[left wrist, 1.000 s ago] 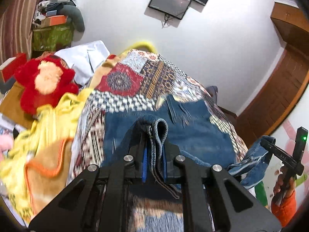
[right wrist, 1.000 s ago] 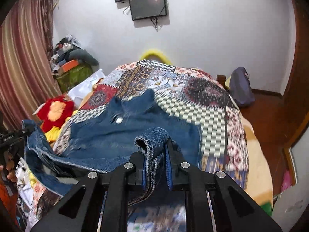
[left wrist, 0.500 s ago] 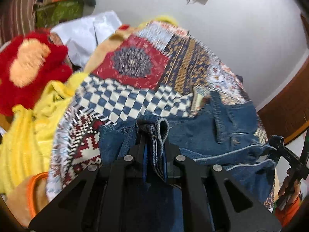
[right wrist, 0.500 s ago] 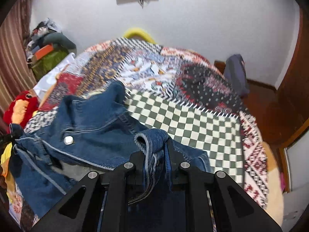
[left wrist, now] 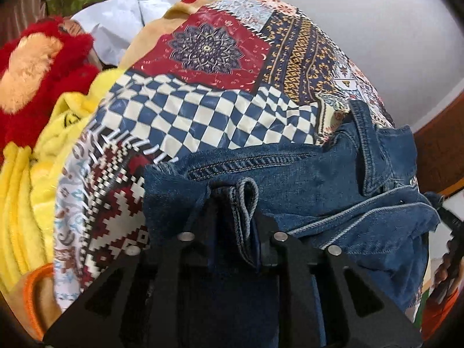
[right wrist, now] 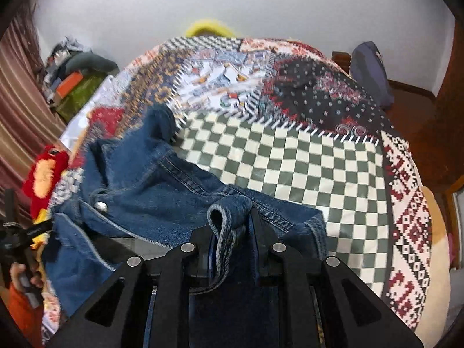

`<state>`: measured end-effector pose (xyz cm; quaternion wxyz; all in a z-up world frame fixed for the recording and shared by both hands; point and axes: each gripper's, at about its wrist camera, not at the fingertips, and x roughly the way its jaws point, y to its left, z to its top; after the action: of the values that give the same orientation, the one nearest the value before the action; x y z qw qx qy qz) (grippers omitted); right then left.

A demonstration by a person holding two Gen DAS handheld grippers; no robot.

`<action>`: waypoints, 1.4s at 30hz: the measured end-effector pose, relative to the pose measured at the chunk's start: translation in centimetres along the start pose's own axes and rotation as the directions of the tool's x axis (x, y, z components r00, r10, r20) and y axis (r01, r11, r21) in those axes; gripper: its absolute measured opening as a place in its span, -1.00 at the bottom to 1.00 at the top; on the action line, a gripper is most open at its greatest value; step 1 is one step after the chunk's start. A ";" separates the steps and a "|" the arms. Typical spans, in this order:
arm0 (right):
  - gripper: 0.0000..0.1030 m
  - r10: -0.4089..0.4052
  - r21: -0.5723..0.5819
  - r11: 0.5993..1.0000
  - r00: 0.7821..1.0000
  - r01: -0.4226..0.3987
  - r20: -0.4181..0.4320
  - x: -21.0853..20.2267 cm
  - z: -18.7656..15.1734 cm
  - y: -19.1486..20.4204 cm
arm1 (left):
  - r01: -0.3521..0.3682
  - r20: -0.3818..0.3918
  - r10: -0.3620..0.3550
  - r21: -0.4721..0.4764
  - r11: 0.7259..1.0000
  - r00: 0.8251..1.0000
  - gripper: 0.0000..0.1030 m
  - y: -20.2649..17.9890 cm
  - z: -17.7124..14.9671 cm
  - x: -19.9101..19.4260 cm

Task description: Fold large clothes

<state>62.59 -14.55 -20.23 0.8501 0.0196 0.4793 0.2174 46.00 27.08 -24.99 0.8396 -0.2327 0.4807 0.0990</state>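
Note:
A blue denim garment (left wrist: pixel 304 179) lies crumpled on the patchwork bedspread (left wrist: pixel 203 116). In the left wrist view my left gripper (left wrist: pixel 235 203) has a rolled fold of its hem (left wrist: pixel 245 200) between the fingers. Its jaws are opening: the fold leans on the right finger and a dark gap shows on the left. In the right wrist view the denim garment (right wrist: pixel 139 179) shows a metal button (right wrist: pixel 100 205). My right gripper (right wrist: pixel 232 217) is shut on another rolled denim fold (right wrist: pixel 229 211), low over the green-checked patch of the bedspread (right wrist: pixel 304 168).
A red plush toy (left wrist: pixel 37 66), a yellow blanket (left wrist: pixel 32 174) and a white cloth (left wrist: pixel 124 20) crowd the bed's left side. A purple backpack (right wrist: pixel 371 69) stands by the far right corner. A hand (right wrist: pixel 20 275) with an orange sleeve shows at the left edge.
Both grippers have come down and forward over the bed, laying the held denim edge onto the rest of the garment. The left fingers have spread slightly around their fold.

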 end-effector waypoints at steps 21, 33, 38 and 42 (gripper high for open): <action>-0.73 0.012 0.185 0.983 1.000 -0.009 -0.015 -3.1 3.6 -1.2 | -0.153 0.095 0.139 0.162 0.975 0.986 0.40 0.3 -1.2 -8.1; -0.73 0.000 0.105 0.994 0.996 0.009 -0.086 -2.9 5.0 -1.6 | -0.137 -0.070 0.146 0.121 0.983 0.987 0.64 1.2 -5.3 0.4; -0.72 -0.080 0.100 0.991 0.996 0.084 -0.051 -4.6 4.9 -3.3 | -0.168 -0.044 0.178 0.160 0.973 0.983 0.69 1.0 -5.7 0.5; -0.72 -0.352 0.108 0.933 0.934 0.344 0.067 -9.1 6.1 -6.5 | -0.209 -0.014 0.215 0.179 0.961 0.977 0.68 0.2 -6.2 0.2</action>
<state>65.83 -22.91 -11.13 0.8930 -0.0161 0.4481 0.0394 41.29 24.26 -27.91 0.8335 -0.1064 0.5234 0.1414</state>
